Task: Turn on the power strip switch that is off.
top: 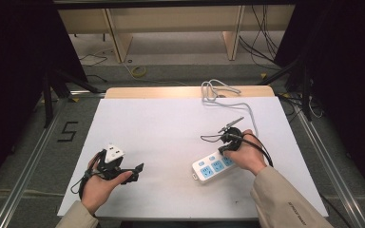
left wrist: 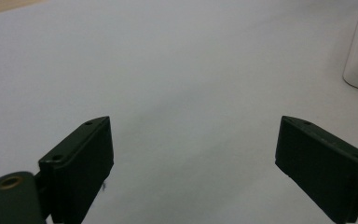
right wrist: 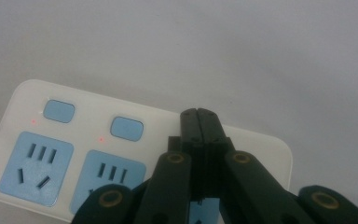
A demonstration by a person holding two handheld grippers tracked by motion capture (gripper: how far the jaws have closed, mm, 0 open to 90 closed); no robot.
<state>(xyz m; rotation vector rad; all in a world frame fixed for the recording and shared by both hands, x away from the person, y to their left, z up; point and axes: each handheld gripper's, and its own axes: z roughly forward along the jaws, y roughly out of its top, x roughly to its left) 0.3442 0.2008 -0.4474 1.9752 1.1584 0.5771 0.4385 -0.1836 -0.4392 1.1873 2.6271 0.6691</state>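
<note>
The right tongs (right wrist: 199,114), pressed together into one blunt tip, hovered at the power strip (top: 214,166), probably to press a switch; the left tongs (left wrist: 193,154) rested spread on the bench (top: 161,128).

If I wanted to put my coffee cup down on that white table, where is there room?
The widest bare patch of the white table top lies in the middle and far left, between the left claw and the white power strip with blue sockets. It is crowded at the near right, where the shut right claw hovers over the strip, and by the coiled white cable at the far edge.
</note>
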